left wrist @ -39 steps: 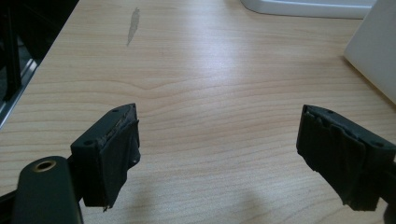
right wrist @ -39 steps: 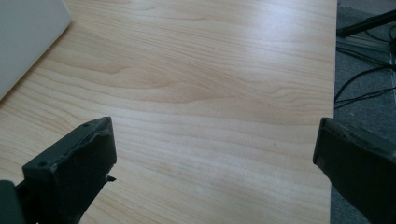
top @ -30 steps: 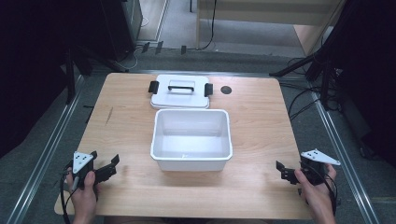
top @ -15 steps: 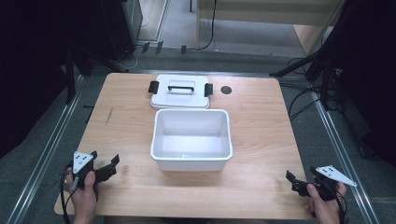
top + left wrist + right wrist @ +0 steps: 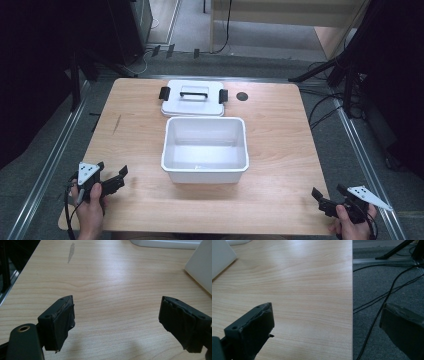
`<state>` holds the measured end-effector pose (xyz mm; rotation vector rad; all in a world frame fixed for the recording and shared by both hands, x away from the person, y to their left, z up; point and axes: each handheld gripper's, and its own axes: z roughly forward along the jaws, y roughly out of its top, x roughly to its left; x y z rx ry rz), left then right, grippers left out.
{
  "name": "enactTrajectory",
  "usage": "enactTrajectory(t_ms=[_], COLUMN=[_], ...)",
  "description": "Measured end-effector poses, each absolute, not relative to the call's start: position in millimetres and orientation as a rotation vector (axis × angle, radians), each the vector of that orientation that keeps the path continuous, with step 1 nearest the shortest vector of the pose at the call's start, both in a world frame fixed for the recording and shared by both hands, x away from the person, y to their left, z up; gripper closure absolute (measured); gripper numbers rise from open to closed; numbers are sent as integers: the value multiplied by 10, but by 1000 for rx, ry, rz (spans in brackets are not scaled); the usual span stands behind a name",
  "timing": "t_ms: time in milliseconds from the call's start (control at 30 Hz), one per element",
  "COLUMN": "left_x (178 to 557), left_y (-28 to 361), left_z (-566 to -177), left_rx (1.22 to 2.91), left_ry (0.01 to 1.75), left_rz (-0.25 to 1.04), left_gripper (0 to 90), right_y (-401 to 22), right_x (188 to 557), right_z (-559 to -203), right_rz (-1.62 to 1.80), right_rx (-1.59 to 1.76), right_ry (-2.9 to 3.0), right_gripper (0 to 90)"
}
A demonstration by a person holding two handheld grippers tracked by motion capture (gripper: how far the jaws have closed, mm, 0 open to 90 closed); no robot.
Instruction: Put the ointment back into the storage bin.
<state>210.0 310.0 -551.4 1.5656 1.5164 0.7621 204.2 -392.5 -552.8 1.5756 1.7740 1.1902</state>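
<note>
Fingers of both grippers stand spread apart, holding nothing. From above, the left gripper (image 5: 111,181) rests at the near left corner of the pale wooden worktop (image 5: 280,130) and the right gripper (image 5: 327,202) at the near right corner, one finger (image 5: 404,333) past the edge over grey floor and black cables (image 5: 384,300), as the right gripper view shows. Between them, well apart from both, sits the empty white rectangular plastic tub (image 5: 205,149). Just behind it lies its white lid with black handle and clips (image 5: 193,97).
</note>
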Motion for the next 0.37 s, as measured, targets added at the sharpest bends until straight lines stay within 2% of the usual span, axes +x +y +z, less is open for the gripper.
enactTrajectory(t_ms=[367], left_x=[2113], left_y=[3095], left_z=[-5515], left_rx=[1566], left_ry=[1517], left_rz=[764], left_gripper=[140], right_y=[-3912], right_x=[2037], right_z=[-5535], right_rz=[1174], right_rx=[1576], right_ry=[1775], right_gripper=[0])
